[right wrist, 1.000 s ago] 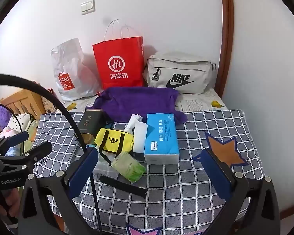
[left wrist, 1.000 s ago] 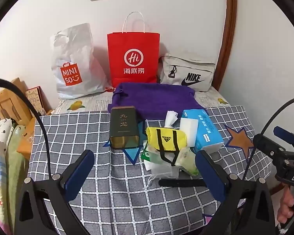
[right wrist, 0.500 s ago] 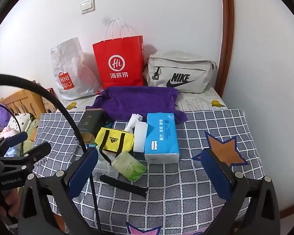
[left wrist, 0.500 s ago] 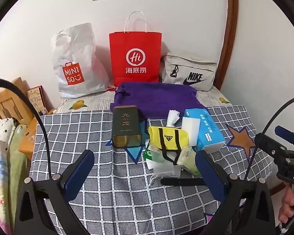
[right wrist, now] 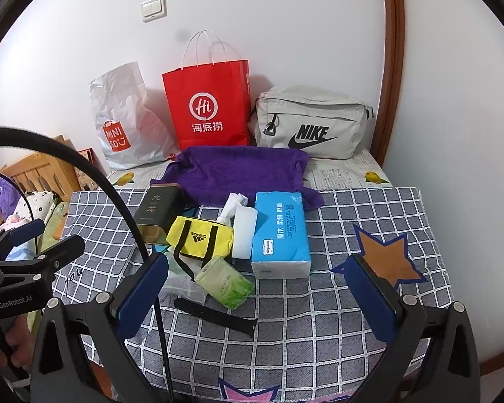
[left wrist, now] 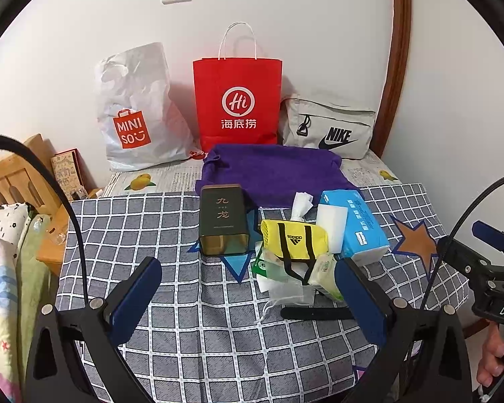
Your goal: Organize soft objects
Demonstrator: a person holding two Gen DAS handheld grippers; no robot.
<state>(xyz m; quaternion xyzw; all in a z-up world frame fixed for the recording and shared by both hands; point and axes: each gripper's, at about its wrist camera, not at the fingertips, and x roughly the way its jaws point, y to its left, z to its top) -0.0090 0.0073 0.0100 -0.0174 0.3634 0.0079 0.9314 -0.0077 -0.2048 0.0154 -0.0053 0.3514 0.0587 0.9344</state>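
Observation:
A pile of soft things lies mid-table: a purple towel (left wrist: 272, 171) (right wrist: 242, 171), a blue tissue pack (left wrist: 356, 225) (right wrist: 280, 231), a yellow Adidas pouch (left wrist: 294, 238) (right wrist: 201, 236), a green wipes pack (left wrist: 324, 275) (right wrist: 225, 282), a white sponge (left wrist: 332, 223) (right wrist: 244, 233) and a black strap (left wrist: 316, 312) (right wrist: 215, 315). My left gripper (left wrist: 248, 302) is open and empty, held above the near table. My right gripper (right wrist: 257, 295) is open and empty, near the wipes pack and strap.
A dark tea tin (left wrist: 222, 225) (right wrist: 154, 211) stands left of the pile. At the back wall stand a white Miniso bag (left wrist: 134, 110), a red paper bag (left wrist: 237, 100) and a grey Nike bag (left wrist: 329, 127). A checked cloth (left wrist: 134, 235) covers the table. Bedding lies left.
Both views have drifted only slightly; the left camera has eased a little back and up. Nothing on the table has moved, and both grippers stay open.

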